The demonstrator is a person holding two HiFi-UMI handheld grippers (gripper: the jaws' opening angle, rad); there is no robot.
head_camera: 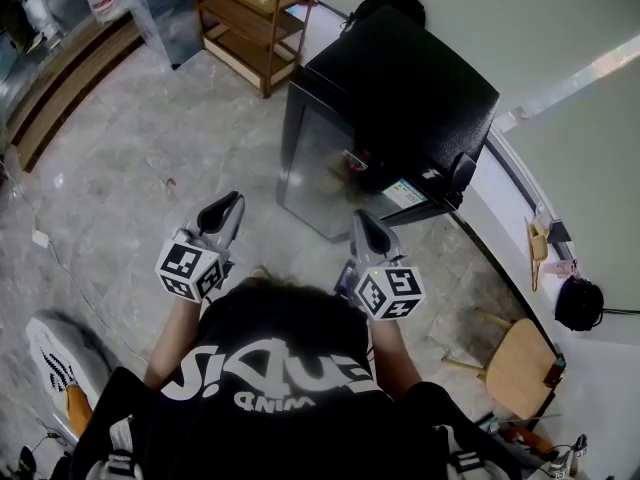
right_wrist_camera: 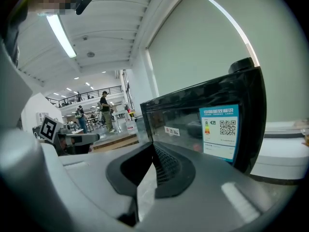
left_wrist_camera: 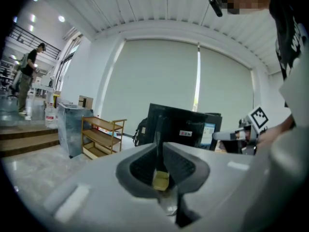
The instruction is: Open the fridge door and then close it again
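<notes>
The black mini fridge (head_camera: 400, 88) stands on the floor ahead of me, and its glass door (head_camera: 320, 173) looks closed. My left gripper (head_camera: 232, 208) hovers short of the door's left edge, apart from it, with its jaws drawn together on nothing. My right gripper (head_camera: 362, 224) is raised near the door's lower right part, also shut and empty. In the left gripper view the fridge (left_wrist_camera: 183, 124) sits straight beyond the left gripper (left_wrist_camera: 160, 146). The right gripper (right_wrist_camera: 153, 149) points at the door's edge, close to the energy label (right_wrist_camera: 219, 129).
A wooden shelf rack (head_camera: 255, 18) stands behind the fridge on the left, with a black bag (head_camera: 390, 3) beside it. A round wooden stool (head_camera: 520, 363) is at my right. Steps (head_camera: 60, 78) run along the far left. A person (left_wrist_camera: 29, 76) stands far off.
</notes>
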